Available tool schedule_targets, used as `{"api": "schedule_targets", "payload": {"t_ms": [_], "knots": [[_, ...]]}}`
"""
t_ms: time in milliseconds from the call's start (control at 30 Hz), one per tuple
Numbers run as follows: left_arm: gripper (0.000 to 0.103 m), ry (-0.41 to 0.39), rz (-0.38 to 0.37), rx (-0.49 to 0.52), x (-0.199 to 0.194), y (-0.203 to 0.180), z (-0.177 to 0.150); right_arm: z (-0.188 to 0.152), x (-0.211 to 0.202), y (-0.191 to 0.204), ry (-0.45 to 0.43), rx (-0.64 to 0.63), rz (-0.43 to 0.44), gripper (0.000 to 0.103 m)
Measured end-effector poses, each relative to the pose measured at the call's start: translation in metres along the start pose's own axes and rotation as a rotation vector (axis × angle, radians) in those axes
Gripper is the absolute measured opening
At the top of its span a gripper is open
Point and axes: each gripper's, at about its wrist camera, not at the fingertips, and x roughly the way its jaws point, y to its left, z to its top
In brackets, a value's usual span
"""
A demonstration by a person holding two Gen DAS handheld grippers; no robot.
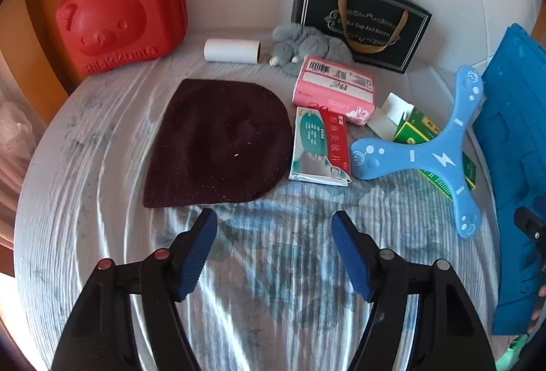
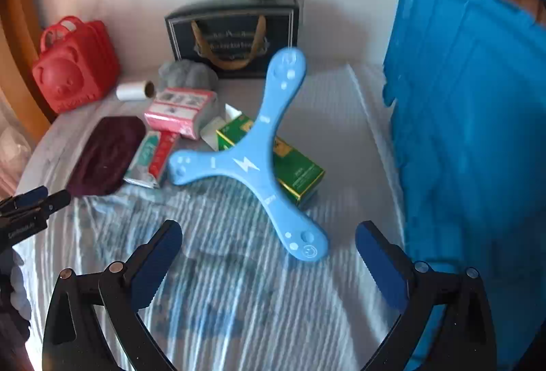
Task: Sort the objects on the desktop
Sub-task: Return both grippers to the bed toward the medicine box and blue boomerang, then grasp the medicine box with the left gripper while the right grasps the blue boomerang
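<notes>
My left gripper (image 1: pixel 274 220) hangs open over the striped cloth, just short of a dark maroon knit hat (image 1: pixel 221 142). Right of the hat lie a red and green packet (image 1: pixel 320 146) and a pink tissue pack (image 1: pixel 336 88). A light blue three-armed boomerang (image 1: pixel 440 159) rests on a green box (image 1: pixel 414 129). My right gripper (image 2: pixel 269 234) is open too, with nothing between its fingers. The boomerang (image 2: pixel 245 163) has its near arm reaching toward the gap. The left gripper (image 2: pixel 37 200) shows at that view's left edge.
At the back stand a red bear-faced case (image 1: pixel 119 16), a black gift bag (image 1: pixel 361 19), a white roll (image 1: pixel 232 51) and a grey plush toy (image 1: pixel 300 45). A blue plastic crate (image 2: pixel 477 139) stands tall on the right. White tiled wall behind.
</notes>
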Motion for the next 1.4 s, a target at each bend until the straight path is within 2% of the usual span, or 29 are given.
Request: {"api": "schedule_targets", "payload": {"t_ms": [67, 167, 300, 433, 533, 667, 767, 933, 1033, 1133, 1300, 1400], "knots": [[0.069, 0.033, 0.001, 0.017, 0.026, -0.006, 0.009, 0.001, 0.023, -0.005, 0.025, 0.003, -0.004, 0.103], [0.069, 0.039, -0.002, 0.057, 0.053, -0.019, 0.027, 0.003, 0.053, -0.013, 0.052, 0.015, -0.005, 0.103], [0.069, 0.036, -0.022, 0.122, 0.083, -0.043, 0.055, 0.008, 0.075, -0.021, 0.065, 0.021, -0.021, 0.103], [0.070, 0.102, -0.015, 0.188, 0.123, -0.065, 0.068, 0.010, 0.090, -0.024, 0.069, 0.012, -0.024, 0.103], [0.074, 0.104, -0.014, 0.209, 0.139, -0.073, 0.069, 0.008, 0.101, -0.024, 0.077, -0.002, -0.019, 0.103], [0.075, 0.096, -0.048, 0.166, 0.151, -0.065, 0.072, 0.006, 0.114, -0.021, 0.088, -0.021, -0.042, 0.103], [0.073, 0.070, -0.026, 0.229, 0.146, -0.070, 0.061, 0.007, 0.121, -0.021, 0.091, -0.021, -0.045, 0.103], [0.073, 0.059, -0.016, 0.238, 0.122, -0.058, 0.019, 0.002, 0.120, -0.017, 0.105, -0.020, -0.016, 0.103], [0.073, 0.077, -0.034, 0.206, 0.104, -0.046, -0.014, -0.010, 0.117, -0.019, 0.127, 0.004, 0.025, 0.103], [0.073, 0.076, -0.025, 0.183, 0.092, -0.034, -0.033, -0.015, 0.115, -0.017, 0.124, -0.012, 0.013, 0.103], [0.073, 0.078, -0.021, 0.153, 0.090, -0.030, -0.037, -0.010, 0.129, -0.009, 0.127, -0.041, -0.008, 0.103], [0.078, 0.076, -0.017, 0.144, 0.093, -0.029, -0.031, -0.009, 0.138, -0.006, 0.125, -0.057, -0.015, 0.103]]}}
